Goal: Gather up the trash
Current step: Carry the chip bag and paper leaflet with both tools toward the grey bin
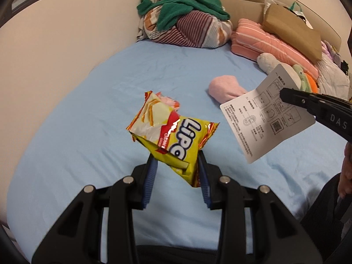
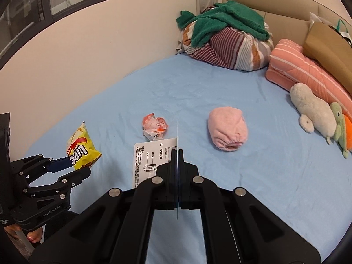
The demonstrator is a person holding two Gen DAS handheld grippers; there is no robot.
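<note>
The left gripper (image 1: 178, 160) is pinching a yellow chip bag (image 1: 173, 138) between its blue pads (image 1: 150, 180), holding it up in the air above the blue sheet (image 1: 88, 132). The bag is crumpled and tilted, its torn end pointing away from the claw. Seen from the right wrist, the bag (image 2: 82, 149) is sticking up out of the left gripper (image 2: 77, 167) at the far left edge of the bed.

The right gripper (image 2: 177, 154) is pressed fully together on a white leaflet (image 2: 149, 160), a printed instruction sheet, which is standing edge-on between the fingers and is also off the bed. From the left wrist the leaflet (image 1: 268, 114) is hanging flat in the air to the right of the bag, gripped at its upper right by the right gripper (image 1: 286, 94).

A crumpled wrapper (image 2: 155, 126), red and white, is lying on the sheet (image 2: 242, 176) just beyond the leaflet. A rolled pink cloth (image 2: 227, 128) is sitting to its right, well apart from it. Farther back, a bundle of bedding (image 2: 231, 48) with a green towel (image 2: 220, 22) on top is resting in the corner, next to a folded pink blanket (image 2: 303, 70) and a brown paper bag (image 2: 330, 44). Plush toys (image 2: 314, 112) are lying along the blanket.
</note>
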